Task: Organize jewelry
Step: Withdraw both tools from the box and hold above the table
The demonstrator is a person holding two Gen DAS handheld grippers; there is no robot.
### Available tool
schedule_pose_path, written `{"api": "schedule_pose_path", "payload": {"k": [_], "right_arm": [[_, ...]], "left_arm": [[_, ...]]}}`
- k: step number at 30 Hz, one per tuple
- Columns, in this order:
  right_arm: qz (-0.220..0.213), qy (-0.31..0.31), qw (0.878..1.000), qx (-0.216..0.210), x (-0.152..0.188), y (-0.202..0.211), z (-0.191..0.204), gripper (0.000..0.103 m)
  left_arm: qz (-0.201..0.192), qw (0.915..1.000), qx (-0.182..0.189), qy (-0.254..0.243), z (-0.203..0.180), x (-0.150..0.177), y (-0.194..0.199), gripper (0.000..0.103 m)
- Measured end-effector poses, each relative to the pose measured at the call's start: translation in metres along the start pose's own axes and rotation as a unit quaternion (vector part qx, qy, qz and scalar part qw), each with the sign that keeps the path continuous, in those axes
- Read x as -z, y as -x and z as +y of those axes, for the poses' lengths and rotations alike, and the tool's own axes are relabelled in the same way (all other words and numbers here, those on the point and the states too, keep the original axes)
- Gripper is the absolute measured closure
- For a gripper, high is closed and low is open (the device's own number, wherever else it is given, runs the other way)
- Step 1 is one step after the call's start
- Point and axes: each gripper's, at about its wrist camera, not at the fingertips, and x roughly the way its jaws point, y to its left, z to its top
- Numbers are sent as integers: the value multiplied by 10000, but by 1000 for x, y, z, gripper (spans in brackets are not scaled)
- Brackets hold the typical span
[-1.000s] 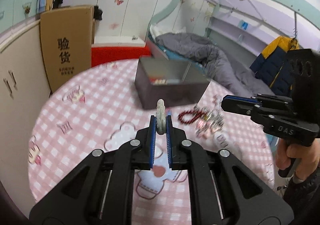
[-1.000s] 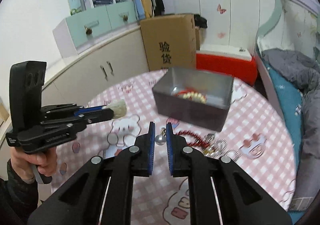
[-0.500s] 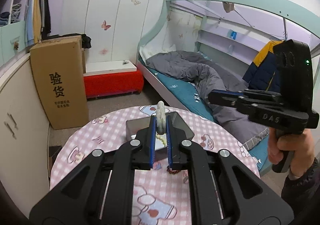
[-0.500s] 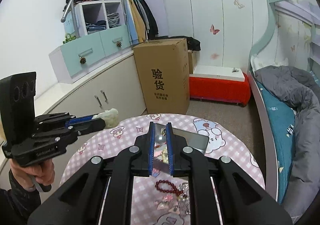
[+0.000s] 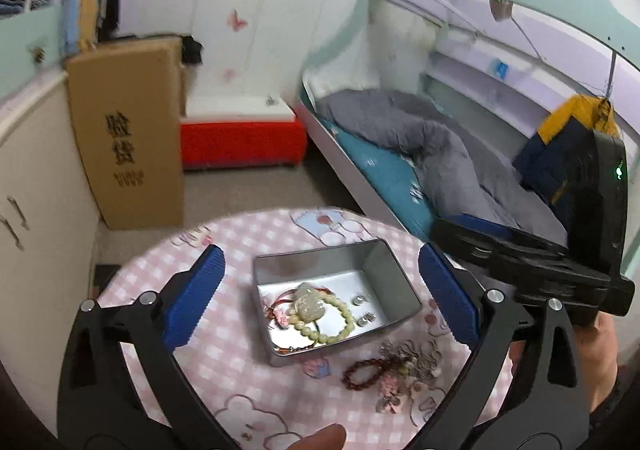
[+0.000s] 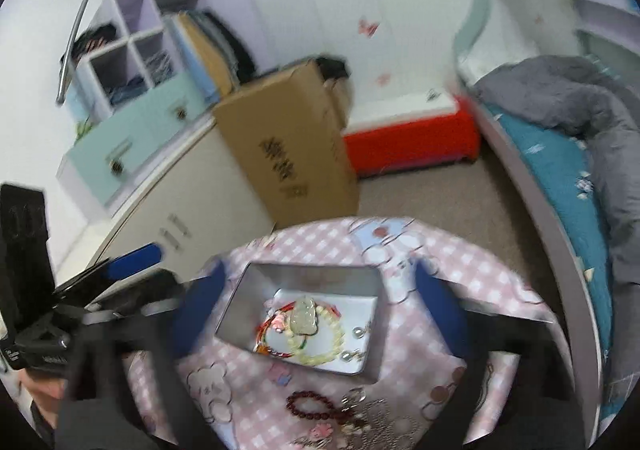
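Item: loose jewelry heap (image 5: 400,374) with dark red bead bracelet (image 5: 362,370), on table (image 5: 224,354) at 6 o'clock of tin (image 5: 394,270); right gripper (image 6: 320,314) nearer. Left gripper (image 5: 320,298) and right: jaws just opened wide, nothing between. Pale bracelet (image 5: 340,324) and pendant (image 5: 308,302) lie inside tin

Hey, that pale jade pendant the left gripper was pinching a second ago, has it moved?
Yes. The pale jade pendant now lies inside the metal tin; the left gripper, its jaws just opened, holds nothing.
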Motion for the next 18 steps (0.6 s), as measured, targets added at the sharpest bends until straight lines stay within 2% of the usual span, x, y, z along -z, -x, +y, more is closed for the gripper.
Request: {"api": "schedule_pose_path", "payload": {"k": [6, 10, 18], "right_arm": [[-176, 15, 9993, 330, 7, 28, 3, 7], [-237, 39, 9988, 417, 16, 45, 8, 7], [-325, 156, 9976, 587, 38, 85, 26, 7]], "left_arm": [[-314, 9981, -525, 37, 5, 17, 31, 8], [-429, 9964, -731, 17, 5, 33, 57, 7], [-562, 9953, -791, -1, -9, 65, 104, 7]]}}
